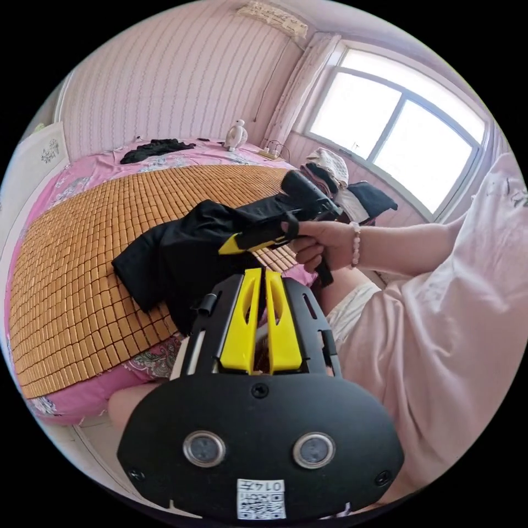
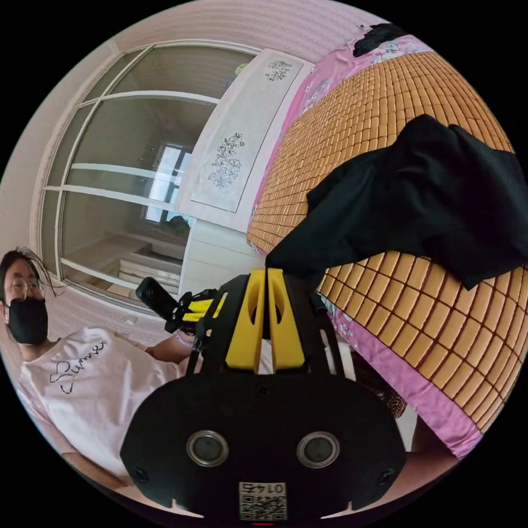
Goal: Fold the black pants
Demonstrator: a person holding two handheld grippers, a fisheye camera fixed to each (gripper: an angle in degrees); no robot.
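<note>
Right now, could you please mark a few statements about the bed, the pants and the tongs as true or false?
1. The black pants lie on a woven mat. True.
2. The pants are folded into a neat square. False: they lie bunched.
3. The left tongs have their jaws spread wide. False: the jaws sit close together.
4. A small fan stands at the far end of the bed. True.
5. The right tongs reach the pants' edge. True.
</note>
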